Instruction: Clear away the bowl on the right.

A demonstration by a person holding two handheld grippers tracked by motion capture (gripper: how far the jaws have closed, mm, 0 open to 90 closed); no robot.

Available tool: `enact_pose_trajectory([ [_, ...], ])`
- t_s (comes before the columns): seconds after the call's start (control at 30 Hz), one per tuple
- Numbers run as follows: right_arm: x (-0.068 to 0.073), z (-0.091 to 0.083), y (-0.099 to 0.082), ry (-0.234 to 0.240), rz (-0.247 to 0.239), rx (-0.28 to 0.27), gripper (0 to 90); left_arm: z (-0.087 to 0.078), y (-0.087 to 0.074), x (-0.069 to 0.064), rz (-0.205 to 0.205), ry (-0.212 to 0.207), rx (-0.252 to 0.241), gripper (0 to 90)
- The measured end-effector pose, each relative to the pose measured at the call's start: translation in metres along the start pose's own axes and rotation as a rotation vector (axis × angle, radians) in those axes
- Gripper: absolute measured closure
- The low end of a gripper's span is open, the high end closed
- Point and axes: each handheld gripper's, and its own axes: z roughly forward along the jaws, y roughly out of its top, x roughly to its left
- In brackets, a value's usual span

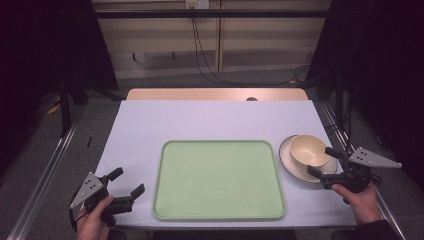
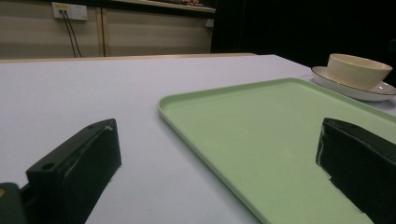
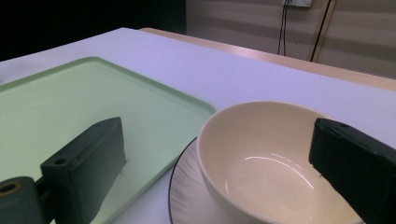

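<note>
On the pale surface (image 1: 150, 125), the green tray (image 1: 218, 179) lies bare at centre, a sign the job is judged barely begun: nothing has been loaded, and bowl and plate both remain to be lifted. Just beside the tray's right edge, the white plate (image 1: 288, 162) carries the cream bowl (image 1: 309, 149), upright and empty. The right gripper (image 1: 323, 161) hovers released at the bowl's near side, one jaw at each side of it, neither touching as far as the right gripper view shows. The left gripper (image 1: 127, 181), jaws spread and holding nothing, waits near the tray's left corner, well apart from the crockery.
</note>
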Motion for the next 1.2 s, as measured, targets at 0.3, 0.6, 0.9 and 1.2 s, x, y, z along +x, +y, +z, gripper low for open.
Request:
enact_pose_trajectory([
  [0.3, -0.016, 0.005, 0.008, 0.008, 0.010, 0.060, 10.1, 0.000, 0.000, 0.000, 0.001, 0.001, 0.000, 0.0],
  [0.6, -0.035, 0.014, 0.018, -0.026, 0.008, 0.117, 14.2, 0.000, 0.000, 0.000, 0.000, 0.001, 0.000, 0.0],
  [0.9, -0.051, 0.022, 0.020, -0.039, 0.015, 0.191, 14.4, 0.000, 0.000, 0.001, -0.002, 0.000, 0.003, 0.0],
  [1.2, -0.068, 0.035, 0.027, -0.039, 0.021, 0.307, 13.2, 0.000, 0.000, 0.001, 0.002, -0.004, 0.007, 0.0],
])
